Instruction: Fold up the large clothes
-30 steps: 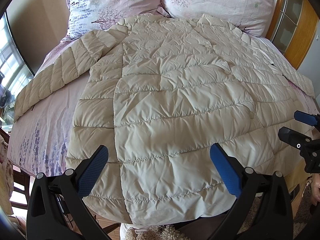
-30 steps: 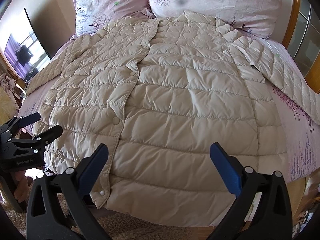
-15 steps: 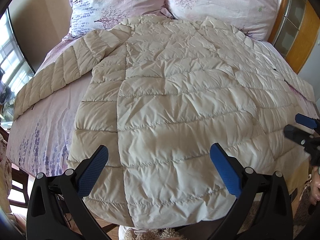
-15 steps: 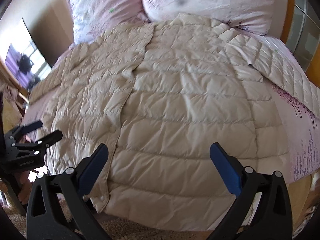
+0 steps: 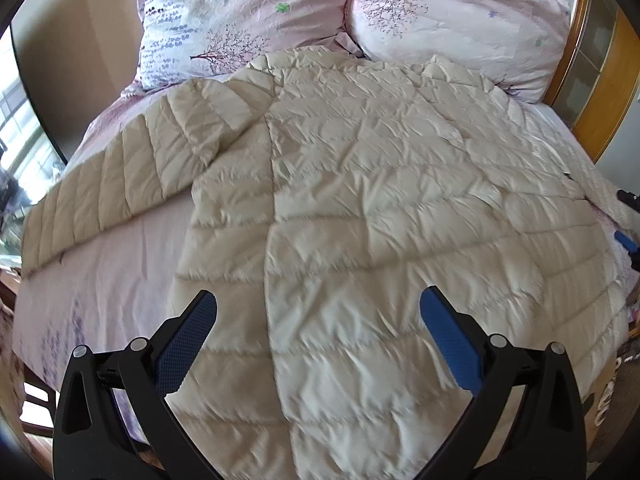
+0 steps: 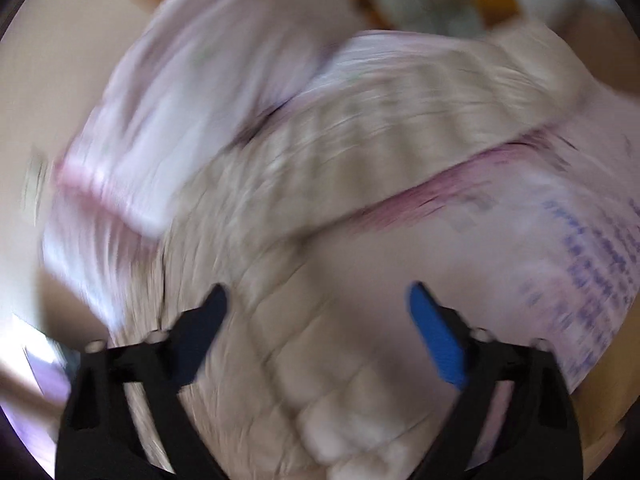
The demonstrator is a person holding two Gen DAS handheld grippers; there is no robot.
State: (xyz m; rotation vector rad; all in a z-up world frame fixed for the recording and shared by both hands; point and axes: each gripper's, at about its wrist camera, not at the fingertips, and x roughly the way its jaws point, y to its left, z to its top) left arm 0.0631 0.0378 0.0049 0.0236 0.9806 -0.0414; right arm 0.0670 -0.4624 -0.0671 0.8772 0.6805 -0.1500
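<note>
The left wrist view looks from the foot of the bed, angled down along its own black gripper with blue pads (image 5: 318, 334), over the cream quilted puffer jacket (image 5: 384, 240) towards two pink floral pillows (image 5: 248, 20) at the head. It sits close above the jacket's hem. The other black gripper with blue pads (image 5: 628, 236) only shows at this view's right edge. The right wrist view is heavily blurred and rolled; it looks down from the bed's right side, close over one jacket sleeve and the pink printed bedsheet (image 6: 540, 240). Both views share the jacket, the sheet and the pillows.
</note>
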